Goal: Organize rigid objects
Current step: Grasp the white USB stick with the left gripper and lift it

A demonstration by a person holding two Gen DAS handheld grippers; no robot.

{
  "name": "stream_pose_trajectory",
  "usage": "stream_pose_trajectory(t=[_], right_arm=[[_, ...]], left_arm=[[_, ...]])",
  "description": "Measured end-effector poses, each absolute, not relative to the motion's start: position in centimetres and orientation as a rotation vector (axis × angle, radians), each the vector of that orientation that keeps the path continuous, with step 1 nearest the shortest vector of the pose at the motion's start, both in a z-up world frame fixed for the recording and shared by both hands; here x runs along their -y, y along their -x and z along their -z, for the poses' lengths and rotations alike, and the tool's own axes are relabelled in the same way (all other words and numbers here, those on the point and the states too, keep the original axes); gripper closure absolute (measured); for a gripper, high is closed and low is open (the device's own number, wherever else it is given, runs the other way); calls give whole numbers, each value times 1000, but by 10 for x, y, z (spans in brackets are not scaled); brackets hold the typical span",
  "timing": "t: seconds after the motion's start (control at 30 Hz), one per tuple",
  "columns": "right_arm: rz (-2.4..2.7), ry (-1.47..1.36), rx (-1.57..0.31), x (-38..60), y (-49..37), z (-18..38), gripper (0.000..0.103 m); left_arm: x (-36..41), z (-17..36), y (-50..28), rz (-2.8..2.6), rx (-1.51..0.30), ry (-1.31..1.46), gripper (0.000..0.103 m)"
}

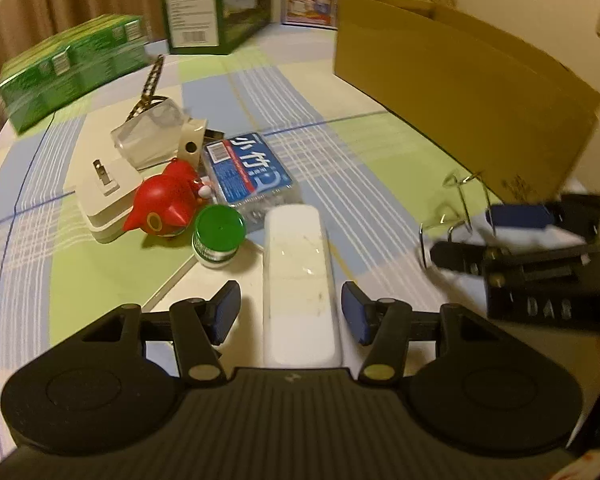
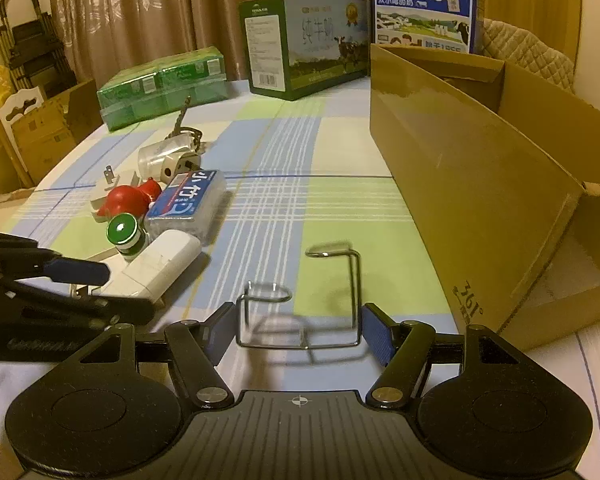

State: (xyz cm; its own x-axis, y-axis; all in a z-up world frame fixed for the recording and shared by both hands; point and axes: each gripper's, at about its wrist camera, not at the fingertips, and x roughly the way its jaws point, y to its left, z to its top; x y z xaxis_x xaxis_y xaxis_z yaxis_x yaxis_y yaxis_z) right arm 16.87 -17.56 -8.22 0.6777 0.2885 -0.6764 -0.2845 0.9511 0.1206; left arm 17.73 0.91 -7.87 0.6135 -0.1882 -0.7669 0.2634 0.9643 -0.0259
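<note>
A white oblong block (image 1: 298, 280) lies on the checked tablecloth (image 1: 340, 152) between the pads of my left gripper (image 1: 290, 288). A small gap shows on each side of it, so the jaws are open around it. In the right wrist view the same block (image 2: 160, 268) sits by the left gripper (image 2: 112, 286). My right gripper (image 2: 299, 312) is shut on a bent wire holder (image 2: 300, 320), with both blue pads against the wire ends. From the left wrist view the right gripper (image 1: 460, 234) and the wire holder (image 1: 456, 200) sit near the cardboard box.
A red bird toy (image 1: 168, 200), a green-capped jar (image 1: 219, 236), a blue pack (image 1: 248, 172), a white plug adapter (image 1: 108, 196) and a clear bag (image 1: 152, 136) cluster ahead. An open cardboard box (image 2: 480, 168) stands at the right. Green cartons (image 2: 164, 84) and milk boxes (image 2: 308, 44) line the back.
</note>
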Motion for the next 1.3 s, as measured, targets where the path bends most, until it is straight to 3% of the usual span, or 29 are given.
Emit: stream_pose_trajectory(t=[0.17, 1.3], right_arm=[[-323, -7, -761, 176, -170, 82, 38], [-325, 34, -714, 170, -163, 69, 39]], left_arm=[[0, 86, -185, 257, -886, -110, 67], [1, 68, -161, 242, -809, -139, 68]])
